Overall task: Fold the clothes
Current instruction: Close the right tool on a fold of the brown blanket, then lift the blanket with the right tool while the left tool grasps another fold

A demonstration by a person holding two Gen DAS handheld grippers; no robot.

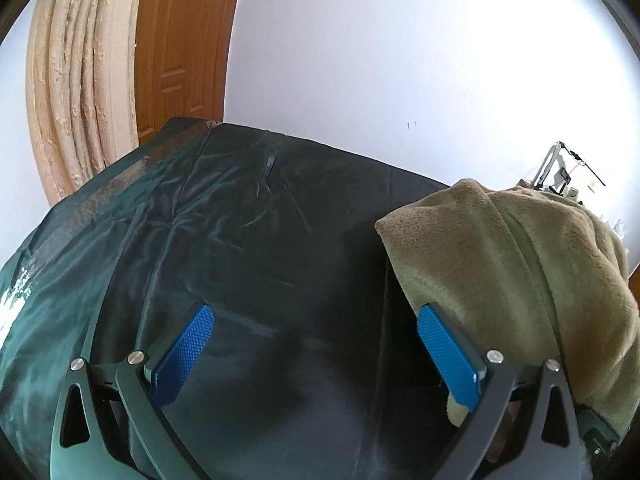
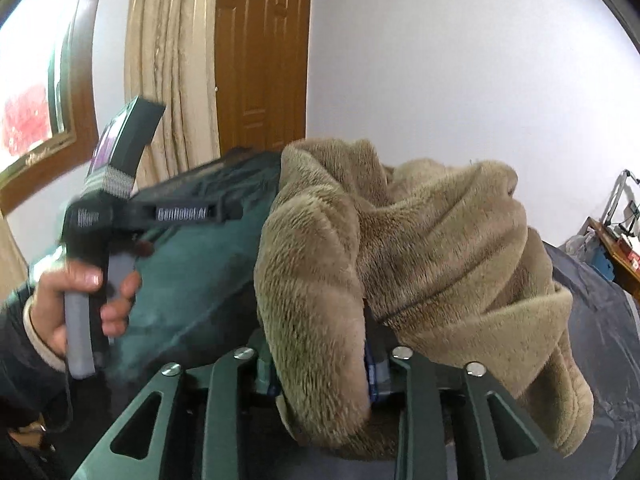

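Above the dark green cover (image 1: 240, 240), right hand-held gripper (image 2: 320, 376) pinches the fleece garment (image 2: 420, 248); left hand-held gripper (image 1: 316, 344) gapes.

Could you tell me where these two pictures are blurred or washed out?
Left wrist view: the wall is washed out white; the dark cloth shows soft sheen. Right wrist view: the left hand-held gripper is motion-blurred, and the window is blown out.

The dark green cloth (image 1: 224, 240) left of the fleece garment (image 1: 520, 264) lies bare and flat, giving open passage between the left gripper (image 1: 316, 328) and the far edge. The garment's bunched mass blocks the right side, draped over the right gripper (image 2: 320, 376), with the left gripper's handle and the hand (image 2: 80, 300) just left of it.
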